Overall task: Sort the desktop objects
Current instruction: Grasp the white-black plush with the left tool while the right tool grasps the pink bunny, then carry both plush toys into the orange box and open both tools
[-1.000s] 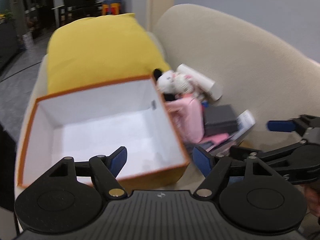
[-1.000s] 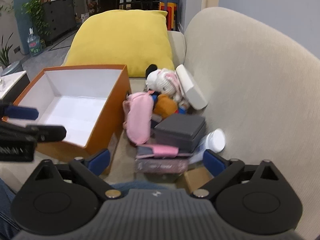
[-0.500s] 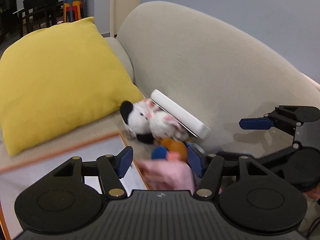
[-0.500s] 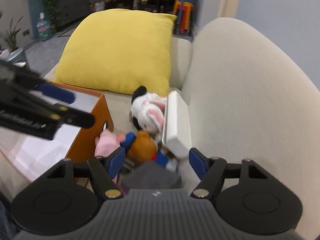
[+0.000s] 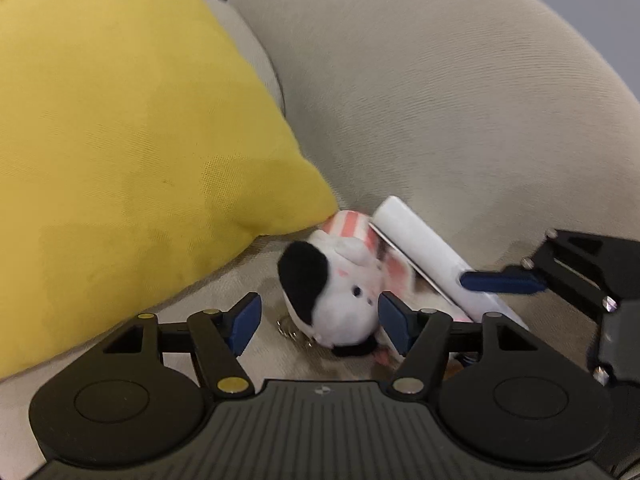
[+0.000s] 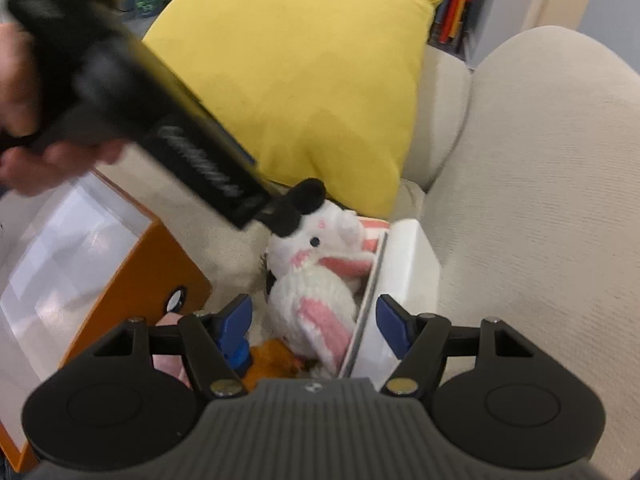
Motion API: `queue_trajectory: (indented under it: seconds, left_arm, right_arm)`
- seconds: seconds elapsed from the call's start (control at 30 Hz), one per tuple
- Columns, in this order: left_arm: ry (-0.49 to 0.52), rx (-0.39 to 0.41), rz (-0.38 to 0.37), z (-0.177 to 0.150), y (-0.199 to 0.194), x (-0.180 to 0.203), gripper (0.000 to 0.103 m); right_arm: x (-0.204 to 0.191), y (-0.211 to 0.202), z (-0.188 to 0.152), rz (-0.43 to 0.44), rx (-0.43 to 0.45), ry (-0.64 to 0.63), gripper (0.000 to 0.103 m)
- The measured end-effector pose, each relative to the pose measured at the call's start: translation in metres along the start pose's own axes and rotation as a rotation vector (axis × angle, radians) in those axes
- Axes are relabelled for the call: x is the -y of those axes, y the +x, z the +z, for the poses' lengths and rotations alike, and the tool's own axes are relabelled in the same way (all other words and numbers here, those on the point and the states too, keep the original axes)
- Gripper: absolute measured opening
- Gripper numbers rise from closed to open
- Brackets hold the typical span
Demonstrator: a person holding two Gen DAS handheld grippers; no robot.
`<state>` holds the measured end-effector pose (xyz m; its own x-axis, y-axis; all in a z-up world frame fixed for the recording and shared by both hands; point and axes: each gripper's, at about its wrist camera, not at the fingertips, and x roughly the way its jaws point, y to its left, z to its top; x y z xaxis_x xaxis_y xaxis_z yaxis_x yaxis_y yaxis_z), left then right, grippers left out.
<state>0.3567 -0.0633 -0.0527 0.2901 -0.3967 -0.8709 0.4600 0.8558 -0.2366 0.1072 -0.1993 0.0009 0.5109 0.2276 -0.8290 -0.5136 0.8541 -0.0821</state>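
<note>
Left wrist view is showing you the beige sofa (image 5: pixel 460 92) filling the frame, with the yellow cushion (image 5: pixel 132 120) leaning on its seat. Right wrist view is catching the orange box (image 6: pixel 132 276) at the left. Between cushion and backrest, the white plush toy (image 5: pixel 340 300) is lying against a white flat box (image 5: pixel 424 256). Your left gripper (image 5: pixel 318 316) is sitting spread around the toy's head, its jaws having just widened, pads not pressing. Your right gripper (image 6: pixel 314 320) is hanging wide over the toy's body, gripping nothing.
</note>
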Motion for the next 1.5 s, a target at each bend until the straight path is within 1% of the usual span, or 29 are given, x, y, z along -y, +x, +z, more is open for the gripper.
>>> queue_trajectory:
  seconds: [0.07, 0.1, 0.13, 0.17, 0.2, 0.33, 0.37, 0.4, 0.47, 0.63, 0.7, 0.8, 0.9, 0.93, 1.03, 1.1, 1.17, 1.2, 1.23, 1.33, 1.4, 1.43, 1.5]
  left_arm:
    - [-0.005, -0.028, -0.010, 0.007, 0.015, -0.006, 0.076]
    - [-0.009, -0.045, -0.024, 0.009, 0.022, -0.008, 0.076]
    - [-0.012, -0.062, -0.037, 0.010, 0.029, -0.011, 0.076]
    - [-0.017, -0.078, -0.053, 0.011, 0.035, -0.012, 0.081]
    - [-0.025, -0.084, -0.081, 0.011, 0.040, -0.013, 0.081]
    - [-0.053, -0.107, -0.143, 0.014, 0.053, -0.016, 0.081]
    - [-0.064, -0.117, -0.155, 0.014, 0.054, -0.015, 0.080]
    - [-0.076, -0.131, -0.176, 0.013, 0.057, -0.014, 0.075]
    - [-0.098, -0.146, -0.199, 0.011, 0.061, -0.011, 0.072]
    - [-0.094, -0.114, -0.165, 0.005, 0.049, 0.007, 0.063]
    - [-0.081, -0.095, -0.141, 0.002, 0.037, 0.014, 0.060]
    - [-0.079, -0.056, -0.111, -0.003, 0.013, 0.022, 0.059]
    - [-0.072, 0.002, -0.063, -0.010, -0.020, 0.030, 0.059]
    - [-0.072, 0.026, -0.051, -0.012, -0.028, 0.026, 0.059]
    - [-0.071, 0.090, -0.027, -0.024, -0.069, 0.032, 0.059]
    - [-0.058, 0.142, 0.005, -0.034, -0.099, 0.039, 0.059]
    - [-0.048, 0.201, 0.039, -0.051, -0.137, 0.045, 0.059]
    - [-0.046, 0.225, 0.052, -0.060, -0.144, 0.053, 0.059]
    - [-0.041, 0.253, 0.069, -0.071, -0.165, 0.057, 0.059]
    - [-0.015, 0.323, 0.122, -0.106, -0.211, 0.066, 0.059]
    - [-0.006, 0.362, 0.161, -0.131, -0.240, 0.074, 0.059]
    - [-0.007, 0.379, 0.183, -0.149, -0.254, 0.069, 0.059]
    - [-0.017, 0.396, 0.217, -0.171, -0.266, 0.069, 0.059]
  right_arm:
    - [0.003, 0.004, 0.000, 0.014, 0.010, -0.001, 0.068]
    - [0.003, 0.006, 0.000, 0.017, 0.016, -0.002, 0.066]
    - [0.004, 0.008, -0.001, 0.020, 0.022, -0.005, 0.061]
    - [0.004, 0.010, -0.002, 0.020, 0.022, -0.008, 0.058]
    - [0.004, 0.014, -0.002, 0.023, 0.008, -0.006, 0.054]
    - [0.004, 0.016, -0.004, 0.029, 0.011, -0.001, 0.053]
    - [0.005, 0.016, -0.003, 0.029, 0.011, 0.006, 0.052]
    - [0.006, 0.016, -0.003, 0.032, 0.015, 0.018, 0.050]
    - [0.009, 0.016, -0.003, 0.039, 0.022, 0.042, 0.047]
    - [0.011, 0.012, -0.002, 0.044, 0.031, 0.075, 0.043]
    - [0.013, 0.008, -0.002, 0.051, 0.035, 0.099, 0.042]
    - [0.018, 0.002, -0.002, 0.076, 0.049, 0.140, 0.041]
    - [0.022, -0.008, 0.002, 0.122, 0.078, 0.194, 0.041]
    - [0.024, -0.012, 0.004, 0.135, 0.089, 0.212, 0.040]
    - [0.025, -0.029, 0.009, 0.141, 0.123, 0.257, 0.040]
    - [0.027, -0.040, 0.013, 0.154, 0.141, 0.287, 0.040]
    - [0.026, -0.055, 0.017, 0.169, 0.172, 0.316, 0.040]
    - [0.023, -0.065, 0.020, 0.167, 0.194, 0.320, 0.040]
    - [0.019, -0.075, 0.023, 0.163, 0.214, 0.319, 0.040]
    - [0.003, -0.111, 0.034, 0.168, 0.280, 0.301, 0.040]
    - [-0.010, -0.133, 0.042, 0.195, 0.313, 0.293, 0.040]
    - [-0.020, -0.143, 0.046, 0.218, 0.323, 0.292, 0.040]
    - [-0.038, -0.155, 0.053, 0.262, 0.319, 0.291, 0.040]
